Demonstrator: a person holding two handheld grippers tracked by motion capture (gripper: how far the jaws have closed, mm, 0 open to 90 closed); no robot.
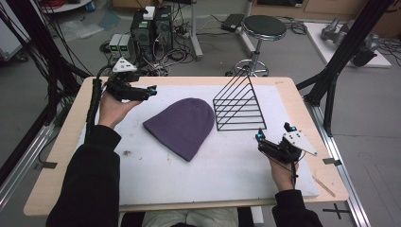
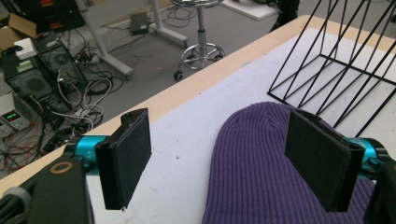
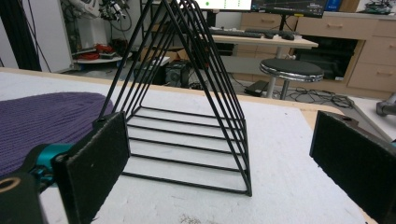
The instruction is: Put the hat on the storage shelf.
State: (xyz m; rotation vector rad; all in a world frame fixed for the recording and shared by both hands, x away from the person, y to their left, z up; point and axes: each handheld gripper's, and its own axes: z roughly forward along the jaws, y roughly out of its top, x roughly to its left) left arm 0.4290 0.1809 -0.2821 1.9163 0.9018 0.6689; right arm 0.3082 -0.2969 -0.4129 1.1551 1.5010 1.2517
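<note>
While both grippers hang apart with jaws spread wide and empty, the purple beanie waits flat between them.

The left gripper [image 1: 150, 90] points at the beanie [image 1: 182, 125], seemingly lined up to grasp its rounded crown; the right gripper [image 1: 273, 133] faces the black wire rack [image 1: 239, 104] standing upright just beside the hat on the white mat [image 1: 227, 170].

You have one purple beanie [image 1: 183, 126] and one black wire rack [image 1: 239, 105] on the one white mat [image 1: 227, 165]. You hold two grippers: left gripper [image 1: 152, 91] and right gripper [image 1: 273, 131].
</note>
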